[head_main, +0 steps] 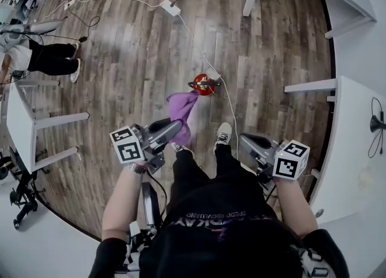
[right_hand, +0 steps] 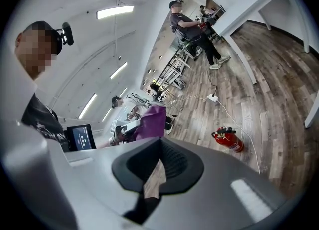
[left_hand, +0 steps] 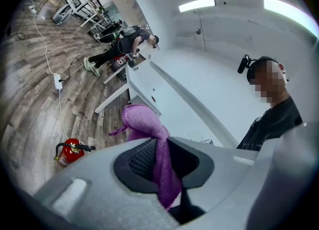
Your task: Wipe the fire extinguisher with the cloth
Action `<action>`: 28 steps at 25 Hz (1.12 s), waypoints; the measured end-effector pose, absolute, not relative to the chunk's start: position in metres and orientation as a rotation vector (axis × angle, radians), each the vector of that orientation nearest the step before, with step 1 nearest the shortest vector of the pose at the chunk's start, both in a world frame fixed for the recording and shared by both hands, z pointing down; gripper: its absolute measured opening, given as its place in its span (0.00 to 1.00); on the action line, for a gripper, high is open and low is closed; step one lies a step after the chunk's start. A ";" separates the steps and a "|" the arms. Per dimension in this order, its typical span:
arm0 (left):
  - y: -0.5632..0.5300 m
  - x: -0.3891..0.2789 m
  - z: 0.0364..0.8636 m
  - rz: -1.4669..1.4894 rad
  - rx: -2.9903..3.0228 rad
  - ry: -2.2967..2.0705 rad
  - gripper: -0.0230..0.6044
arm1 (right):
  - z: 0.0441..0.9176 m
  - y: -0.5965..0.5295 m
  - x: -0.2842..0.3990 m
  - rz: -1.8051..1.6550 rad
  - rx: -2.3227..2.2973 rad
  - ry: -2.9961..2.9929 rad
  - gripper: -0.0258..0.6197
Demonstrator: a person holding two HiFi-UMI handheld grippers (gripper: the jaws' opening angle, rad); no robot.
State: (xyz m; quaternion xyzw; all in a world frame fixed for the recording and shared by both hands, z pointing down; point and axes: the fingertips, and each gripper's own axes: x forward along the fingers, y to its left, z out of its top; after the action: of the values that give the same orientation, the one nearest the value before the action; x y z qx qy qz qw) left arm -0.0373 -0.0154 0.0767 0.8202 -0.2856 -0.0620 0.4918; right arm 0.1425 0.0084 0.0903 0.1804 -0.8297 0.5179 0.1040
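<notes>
The only writing I find is a pale print on the person's black shirt (head_main: 211, 215). It is upside down in the head view and I cannot read it with certainty. Each marker cube (head_main: 128, 145) carries black and white squares, no letters. In the right gripper view a small screen (right_hand: 82, 136) shows lines of text, too small to read.

Both forearms are bare and reach forward, one at each side of the body. The left hand-held gripper (head_main: 174, 128) points forward and a little to the right. Its jaws are clamped on the purple cloth (head_main: 181, 109): the cloth passes between the ribbed pads, and its free end stands out in front of the jaws in a bunch. The right hand-held gripper (head_main: 245, 140) points forward and a little to the left, with its jaws closed together and nothing between them.

The red extinguisher (head_main: 204, 84) is on the wood floor (head_main: 132, 60), ahead of the person's shoes and just beside a white cable (head_main: 224, 93). It lies in front of and below both grippers, between their two lines, nearer to the left one. The cloth's end points toward it but is apart from it.
</notes>
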 end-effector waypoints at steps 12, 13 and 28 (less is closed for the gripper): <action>-0.097 -0.075 0.154 0.102 2.152 -0.416 0.13 | 0.157 0.019 0.108 1.599 0.830 -2.303 0.04; -0.103 -0.078 0.164 0.117 2.166 -0.388 0.13 | 0.166 0.022 0.101 1.603 0.851 -2.294 0.04; -0.165 -0.067 0.367 0.259 2.270 -0.106 0.13 | 0.354 -0.012 0.104 1.409 0.959 -2.277 0.04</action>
State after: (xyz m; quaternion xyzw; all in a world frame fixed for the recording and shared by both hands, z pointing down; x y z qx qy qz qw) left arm -0.0672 -0.1645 0.3672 0.9033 -0.0422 0.1029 0.4143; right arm 0.1041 -0.0117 0.3537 0.3335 -0.7917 0.4898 0.1484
